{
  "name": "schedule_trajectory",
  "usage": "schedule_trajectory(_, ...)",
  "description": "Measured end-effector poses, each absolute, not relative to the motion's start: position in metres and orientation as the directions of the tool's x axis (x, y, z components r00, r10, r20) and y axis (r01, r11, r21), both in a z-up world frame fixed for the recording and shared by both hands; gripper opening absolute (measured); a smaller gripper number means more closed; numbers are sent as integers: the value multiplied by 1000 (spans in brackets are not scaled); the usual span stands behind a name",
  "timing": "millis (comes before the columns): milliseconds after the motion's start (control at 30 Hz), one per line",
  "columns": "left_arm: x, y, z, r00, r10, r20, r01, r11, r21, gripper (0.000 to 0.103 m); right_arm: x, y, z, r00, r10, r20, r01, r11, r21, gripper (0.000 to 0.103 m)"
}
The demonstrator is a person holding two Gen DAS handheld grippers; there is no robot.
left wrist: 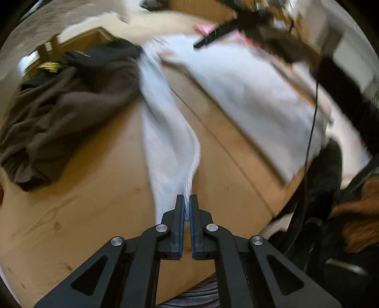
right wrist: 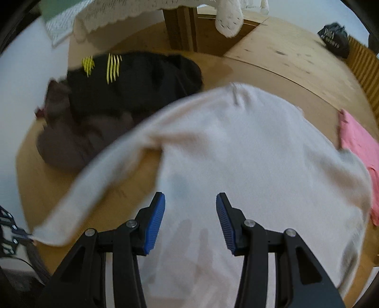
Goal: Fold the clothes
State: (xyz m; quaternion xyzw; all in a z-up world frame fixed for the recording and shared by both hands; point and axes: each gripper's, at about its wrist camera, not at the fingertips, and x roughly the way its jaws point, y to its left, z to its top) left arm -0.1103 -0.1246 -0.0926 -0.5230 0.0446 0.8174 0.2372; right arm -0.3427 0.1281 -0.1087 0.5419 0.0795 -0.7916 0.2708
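A white long-sleeved sweater [right wrist: 236,147] lies spread on the wooden table [right wrist: 284,61]. In the left wrist view my left gripper [left wrist: 187,201] is shut on the cuff of its sleeve [left wrist: 165,123], which stretches away toward the sweater body [left wrist: 248,94]. Over the lower body of the sweater my right gripper [right wrist: 190,208] hovers open, with nothing between its blue pads [right wrist: 155,220]. The left gripper also shows at the left edge of the right wrist view, at the sleeve end [right wrist: 47,234].
A heap of dark clothes, brown [left wrist: 59,118] and black with yellow stripes [right wrist: 132,80], lies at the table's left. A pink garment [right wrist: 357,151] lies to the right of the sweater. A black bag [right wrist: 335,39] sits far right. A lace cloth [right wrist: 132,9] hangs behind.
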Motion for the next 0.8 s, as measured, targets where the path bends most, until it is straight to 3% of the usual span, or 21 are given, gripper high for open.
schedule_trajectory(233, -122, -188, -46, -494, 444, -748, -325, -892, -315, 3, -399, 64, -119, -138, -380, -915, 437, -852, 288, 44)
schedule_trajectory(667, -122, -219, -45, -520, 493, -698, -340, -869, -360, 3, -410, 25, -153, -48, -259, -965, 382, -897, 222, 43)
schedule_trajectory(733, -121, -223, -46, -524, 500, -690, -340, -865, -368, 3, -410, 22, -156, -50, -268, -962, 374, -898, 231, 30)
schedule_trajectory(800, -120, -225, -46, -528, 506, -682, -338, -862, -378, 3, -409, 16, -158, -43, -275, -961, 384, -892, 238, 24)
